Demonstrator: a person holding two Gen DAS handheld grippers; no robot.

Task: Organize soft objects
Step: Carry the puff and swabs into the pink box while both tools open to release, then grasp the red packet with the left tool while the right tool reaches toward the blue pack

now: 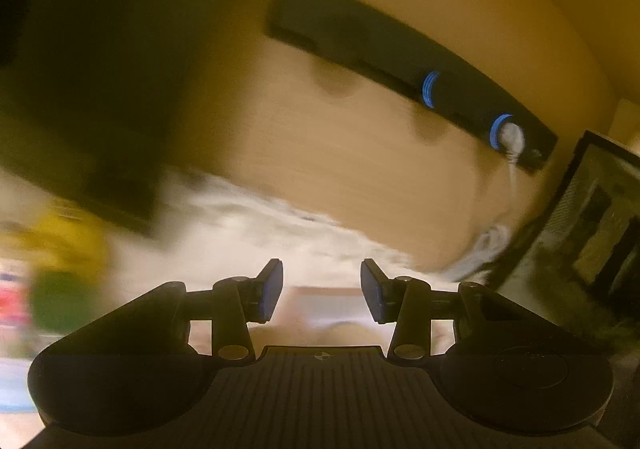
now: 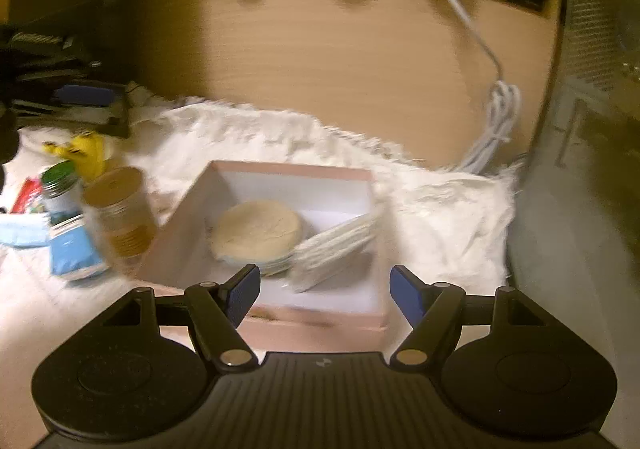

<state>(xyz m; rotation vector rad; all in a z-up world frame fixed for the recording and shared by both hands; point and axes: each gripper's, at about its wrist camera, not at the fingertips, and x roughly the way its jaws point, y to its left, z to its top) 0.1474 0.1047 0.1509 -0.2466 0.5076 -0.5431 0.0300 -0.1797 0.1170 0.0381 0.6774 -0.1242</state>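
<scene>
So far your pink box (image 2: pixel 280 313) on the white furry cloth (image 2: pixel 440 217) holds a stack of round pads (image 2: pixel 256 231) and a leaning stack of square pads (image 2: pixel 336 249), so some sorting looks done; whether more soft things wait outside it, you can't tell. Your right gripper (image 2: pixel 324 289) hovers over the box, jaws apart and empty. Your left gripper (image 1: pixel 322 291) is likewise parted and holding nothing, its view badly blurred, with the jars (image 2: pixel 120 209) barely readable there

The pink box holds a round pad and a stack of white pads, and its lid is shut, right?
Not quite: the pink box is open, with no lid on it. The right wrist view shows the round pad and the stack of white pads inside.
</scene>
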